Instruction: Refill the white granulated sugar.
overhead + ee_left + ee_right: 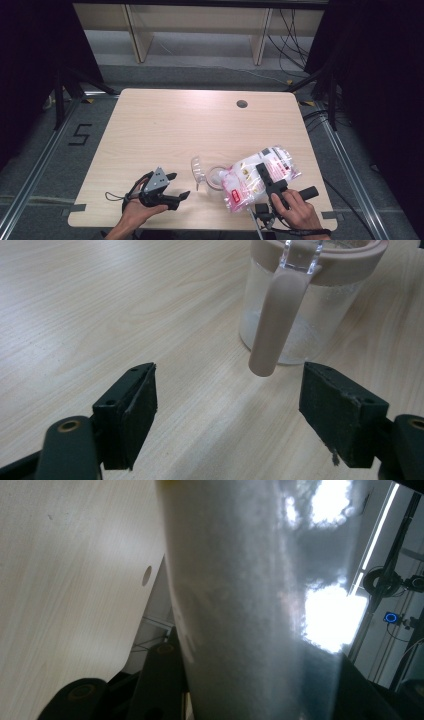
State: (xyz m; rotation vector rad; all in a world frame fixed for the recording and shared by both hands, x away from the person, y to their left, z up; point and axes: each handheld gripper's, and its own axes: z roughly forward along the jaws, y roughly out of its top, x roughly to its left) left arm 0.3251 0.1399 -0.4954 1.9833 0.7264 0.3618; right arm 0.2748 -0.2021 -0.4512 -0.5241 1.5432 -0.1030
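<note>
A clear jar (215,178) with a pink rim stands near the table's front edge, its clear lid (197,171) swung open to the left. In the left gripper view the jar (300,315) is just ahead, a pink latch (277,322) hanging down its side. My left gripper (179,185) rests to the jar's left, open and holding nothing (227,405). A plastic bag (240,182) of white and pink contents lies tilted over the jar's right side. My right gripper (262,170) is shut on the bag (250,605), which sits between its jaws (260,690).
The light wooden table (175,125) has a round cable hole (242,104) at the back right. Both hands work close to its front edge. Beyond the table are a grey floor with a "5" marking (80,134) and wooden shelf legs.
</note>
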